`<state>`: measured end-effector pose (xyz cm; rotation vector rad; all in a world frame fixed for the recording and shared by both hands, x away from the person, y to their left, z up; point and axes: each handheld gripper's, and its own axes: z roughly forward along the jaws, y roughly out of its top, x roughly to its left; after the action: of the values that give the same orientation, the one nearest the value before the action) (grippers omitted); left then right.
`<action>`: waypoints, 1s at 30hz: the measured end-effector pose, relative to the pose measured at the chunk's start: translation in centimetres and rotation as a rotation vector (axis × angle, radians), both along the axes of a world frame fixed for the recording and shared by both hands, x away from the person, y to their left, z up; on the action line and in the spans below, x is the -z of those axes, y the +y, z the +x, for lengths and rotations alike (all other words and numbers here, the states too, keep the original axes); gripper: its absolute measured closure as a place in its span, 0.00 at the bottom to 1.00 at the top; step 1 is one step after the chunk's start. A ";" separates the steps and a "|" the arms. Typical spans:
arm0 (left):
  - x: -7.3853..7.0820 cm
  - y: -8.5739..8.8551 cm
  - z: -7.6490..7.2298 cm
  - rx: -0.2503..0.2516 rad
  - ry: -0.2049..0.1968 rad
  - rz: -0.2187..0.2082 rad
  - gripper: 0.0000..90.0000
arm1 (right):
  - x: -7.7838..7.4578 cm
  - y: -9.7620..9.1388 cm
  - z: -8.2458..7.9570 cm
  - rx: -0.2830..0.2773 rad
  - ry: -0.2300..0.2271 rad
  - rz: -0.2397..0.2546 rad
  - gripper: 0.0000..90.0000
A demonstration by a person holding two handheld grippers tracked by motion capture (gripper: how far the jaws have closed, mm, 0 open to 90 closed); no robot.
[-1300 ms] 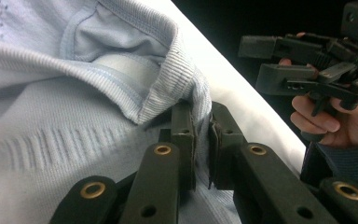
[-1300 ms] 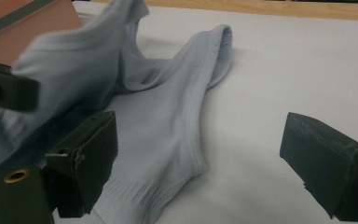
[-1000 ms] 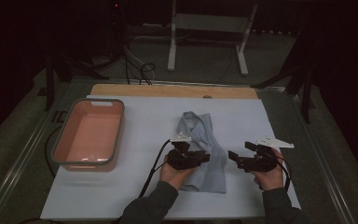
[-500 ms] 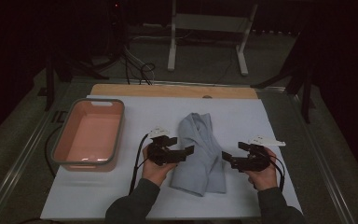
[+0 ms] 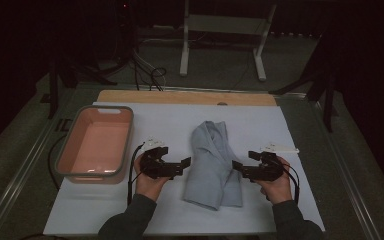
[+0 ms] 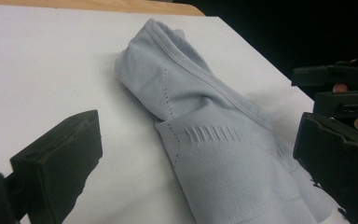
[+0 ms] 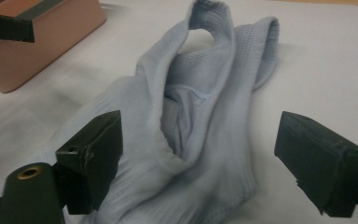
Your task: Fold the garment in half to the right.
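Both hand-held grippers released, flanking the cloth.
Left hand-held gripper (image 5: 184,163) had just opened, right hand-held gripper (image 5: 236,166) just narrowed slightly; crumpled pale-blue knit garment (image 5: 212,162) lay between them, ungripped.

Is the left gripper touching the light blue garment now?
Apart. The high view shows white table cover between the left gripper and the light blue garment; its jaws have just been opening, with nothing between them.
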<state>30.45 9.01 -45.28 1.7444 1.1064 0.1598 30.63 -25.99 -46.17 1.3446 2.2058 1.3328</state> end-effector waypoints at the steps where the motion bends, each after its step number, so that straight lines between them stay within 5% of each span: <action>1: 0.0 0.0 0.0 0.000 0.000 0.000 0.02 | 0.0 0.0 0.0 0.000 0.000 0.000 0.19; 22: -0.1 1.4 -1.0 -0.021 -0.019 -0.009 0.01 | 2.0 2.9 1.3 -0.123 0.085 -0.061 0.77; 26: 0.1 1.0 -0.9 -0.006 -0.018 -0.013 0.01 | 2.3 3.2 1.7 -0.142 0.112 -0.065 0.97; 30: 0.2 0.6 -0.9 0.005 -0.018 -0.019 0.01 | 1.5 2.9 1.4 -0.132 0.088 -0.058 0.98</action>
<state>29.54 9.66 -45.49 1.7259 1.0871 0.1607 32.04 -23.13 -47.64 1.2807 2.4106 1.2644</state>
